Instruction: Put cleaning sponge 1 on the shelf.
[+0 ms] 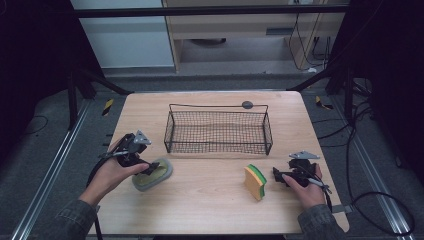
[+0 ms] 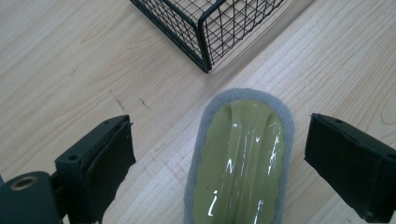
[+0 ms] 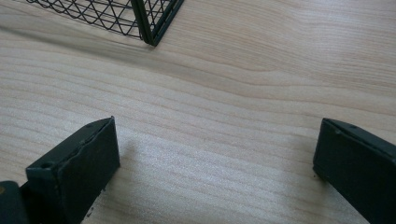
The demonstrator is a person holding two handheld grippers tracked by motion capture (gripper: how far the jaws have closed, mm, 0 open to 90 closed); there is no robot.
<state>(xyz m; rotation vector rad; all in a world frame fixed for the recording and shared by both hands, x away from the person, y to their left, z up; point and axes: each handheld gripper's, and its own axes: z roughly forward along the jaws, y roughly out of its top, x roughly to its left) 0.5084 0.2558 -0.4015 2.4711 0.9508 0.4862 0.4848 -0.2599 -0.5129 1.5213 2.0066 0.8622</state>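
An oval grey scrub pad with a glossy olive-green top [image 1: 152,174] lies flat on the wooden table [image 1: 210,200], front left. My left gripper [image 1: 149,167] hovers over it, open. In the left gripper view the jaws stand wide on either side of the scrub pad [image 2: 238,158], apart from it, with the left gripper [image 2: 222,135] centred over its far end. A yellow and green sponge [image 1: 255,182] stands on edge at front right. My right gripper [image 1: 276,176] is open just right of it, and in the right gripper view the right gripper [image 3: 217,140] has bare wood between its jaws.
A black wire basket [image 1: 218,131] stands empty mid-table; its corner shows in the left gripper view [image 2: 205,42] and the right gripper view [image 3: 150,25]. A small grey disc [image 1: 247,104] lies behind the basket at the table's far edge.
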